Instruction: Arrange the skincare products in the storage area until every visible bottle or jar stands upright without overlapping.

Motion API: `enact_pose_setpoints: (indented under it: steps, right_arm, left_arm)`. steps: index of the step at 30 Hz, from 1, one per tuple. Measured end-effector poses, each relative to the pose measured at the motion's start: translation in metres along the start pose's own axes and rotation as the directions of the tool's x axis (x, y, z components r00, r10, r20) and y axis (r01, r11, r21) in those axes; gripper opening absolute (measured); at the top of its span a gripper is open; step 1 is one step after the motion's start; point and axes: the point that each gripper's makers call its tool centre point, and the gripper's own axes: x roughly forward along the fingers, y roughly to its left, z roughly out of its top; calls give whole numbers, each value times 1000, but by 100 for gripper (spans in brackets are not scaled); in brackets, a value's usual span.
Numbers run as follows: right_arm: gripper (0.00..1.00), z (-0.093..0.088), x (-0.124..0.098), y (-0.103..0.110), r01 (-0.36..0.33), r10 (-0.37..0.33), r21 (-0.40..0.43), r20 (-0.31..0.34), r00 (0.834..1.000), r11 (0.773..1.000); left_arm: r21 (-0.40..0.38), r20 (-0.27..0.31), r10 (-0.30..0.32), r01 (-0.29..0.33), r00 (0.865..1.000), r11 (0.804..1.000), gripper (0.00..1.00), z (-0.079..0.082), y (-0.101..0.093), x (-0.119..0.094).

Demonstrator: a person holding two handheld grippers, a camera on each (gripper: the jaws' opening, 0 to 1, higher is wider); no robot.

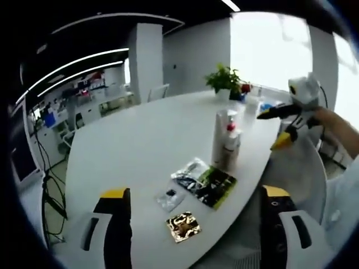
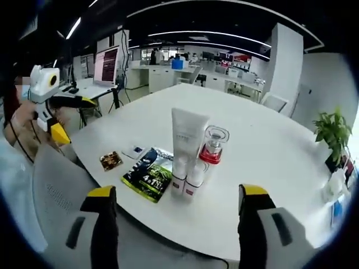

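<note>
A tall white tube (image 2: 185, 147) stands cap-down near the table's front edge, with a shorter white tube (image 2: 196, 175) against it and a clear-capped bottle with a red collar (image 2: 212, 147) just behind. In the left gripper view the same tall tube (image 1: 221, 136) and red-collared bottle (image 1: 232, 144) stand together. A dark green pack (image 2: 148, 174), a gold sachet (image 2: 111, 161) and a small pale sachet (image 2: 134, 151) lie flat beside them. My right gripper (image 2: 177, 190) is open, short of the bottles. My left gripper (image 1: 195, 193) is open above the sachets (image 1: 183, 226).
The white oval table (image 2: 263, 151) stretches far back, with a potted plant (image 1: 224, 78) and small items at its far end. A grey chair (image 2: 50, 185) stands by the near edge. Desks and monitors fill the room behind.
</note>
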Motion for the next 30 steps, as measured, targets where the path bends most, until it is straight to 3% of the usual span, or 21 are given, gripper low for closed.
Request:
enact_pose_setpoints:
  steps: [17,30]
  right_arm:
    - [99,3,2,-7,24,-24,35,15,1000,999]
    - [99,2,11,-6,17,-18,34,3,1000,999]
  left_arm:
    - [-22,-14,14,-15,1000,1000,97,-9,5,-4]
    - [-34,-101,6,-10,995,999,97,-36,15,10]
